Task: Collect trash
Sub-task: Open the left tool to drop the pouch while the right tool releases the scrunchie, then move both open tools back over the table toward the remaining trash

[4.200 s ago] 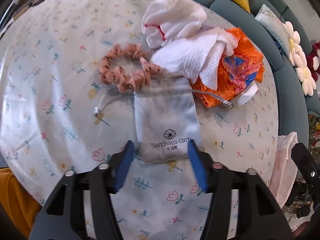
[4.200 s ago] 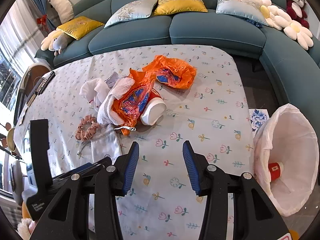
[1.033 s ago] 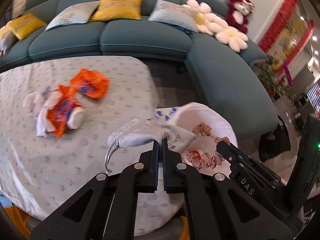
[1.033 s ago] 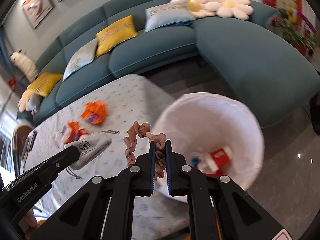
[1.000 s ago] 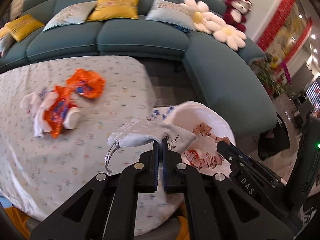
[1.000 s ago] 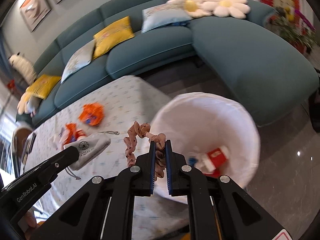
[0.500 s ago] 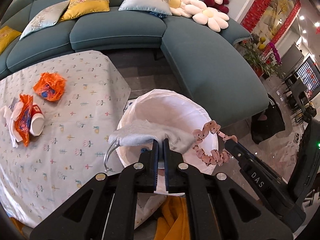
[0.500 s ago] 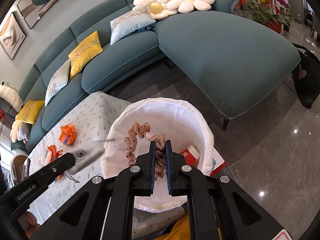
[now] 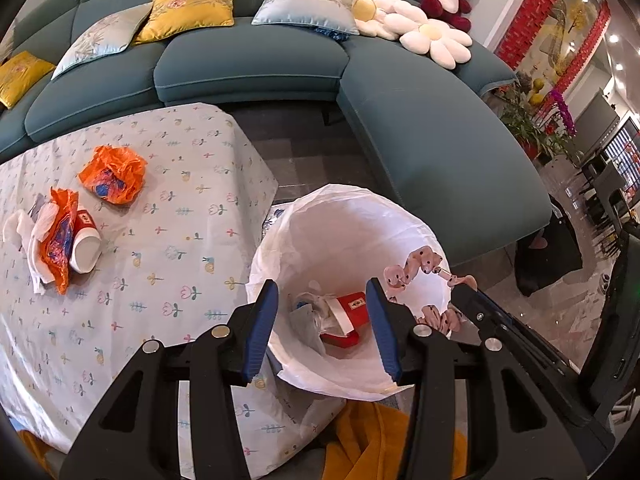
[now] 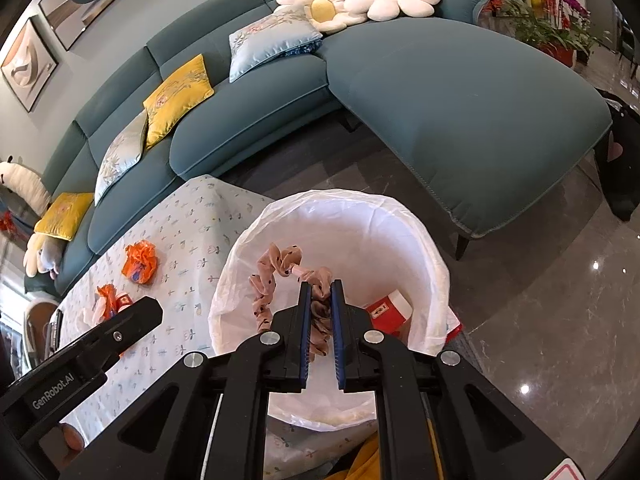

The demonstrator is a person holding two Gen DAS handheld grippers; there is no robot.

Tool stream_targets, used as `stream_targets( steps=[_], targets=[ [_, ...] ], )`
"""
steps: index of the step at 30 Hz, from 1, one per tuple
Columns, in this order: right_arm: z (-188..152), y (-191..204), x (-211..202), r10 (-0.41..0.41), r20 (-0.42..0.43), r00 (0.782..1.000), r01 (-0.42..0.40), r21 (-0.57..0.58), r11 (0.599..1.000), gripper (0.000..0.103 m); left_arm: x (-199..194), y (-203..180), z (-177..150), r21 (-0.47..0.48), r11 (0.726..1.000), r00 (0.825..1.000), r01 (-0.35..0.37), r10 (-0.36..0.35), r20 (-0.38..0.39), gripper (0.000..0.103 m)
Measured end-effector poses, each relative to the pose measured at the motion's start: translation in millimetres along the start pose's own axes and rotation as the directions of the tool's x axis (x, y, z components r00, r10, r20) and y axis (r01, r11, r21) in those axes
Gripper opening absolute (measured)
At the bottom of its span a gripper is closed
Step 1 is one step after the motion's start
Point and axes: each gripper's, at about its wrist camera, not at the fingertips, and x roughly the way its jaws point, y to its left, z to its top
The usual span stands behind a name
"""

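My left gripper [image 9: 320, 300] is open and empty above the white-lined trash bin [image 9: 360, 216]. The grey pouch [image 9: 306, 320] lies inside the bin beside a red and white carton [image 9: 348, 314]. My right gripper [image 10: 320, 292] hangs over the same bin [image 10: 400, 220], its jaws slightly parted with the pink dotted scrunchie [image 10: 276, 272] still between them. The scrunchie also shows in the left wrist view [image 9: 416, 268] at the bin's right rim. Orange wrappers [image 9: 114, 174], white tissue [image 9: 20, 228] and a paper cup [image 9: 86, 248] lie on the floral tablecloth.
The table [image 9: 160, 264] with floral cloth stands left of the bin. A teal sectional sofa [image 9: 420, 120] with yellow and blue cushions curves behind. Dark tiled floor [image 10: 560, 320] lies to the right. Yellow cloth [image 9: 372, 440] shows below the bin.
My left gripper has opened and the grey pouch has dropped into the bin. My right gripper's jaws have parted slightly around the scrunchie, over the bin.
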Motion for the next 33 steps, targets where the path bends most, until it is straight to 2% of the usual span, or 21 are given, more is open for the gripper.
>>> stream_targets(
  steps=[16,20,33],
  targets=[
    [2,23,2,0.0,-0.001,1.0,-0.001,-0.04,0.999,0.017,-7,21,2,-0.04,0.999,1.0,-0.019,0.019,0.012,0.043],
    [3,27,-3,-0.003,0.016,1.0,0.004,-0.045,0.999,0.03,-8,28,2,-0.062,0.998,1.0,-0.026,0.026,0.011,0.044],
    [-1,57,-11,0.011,0.025,1.0,-0.009,-0.102,0.995,0.036,-23,47,-5,-0.099,0.994,0.998,-0.044,0.047,0.031,0.046]
  ],
)
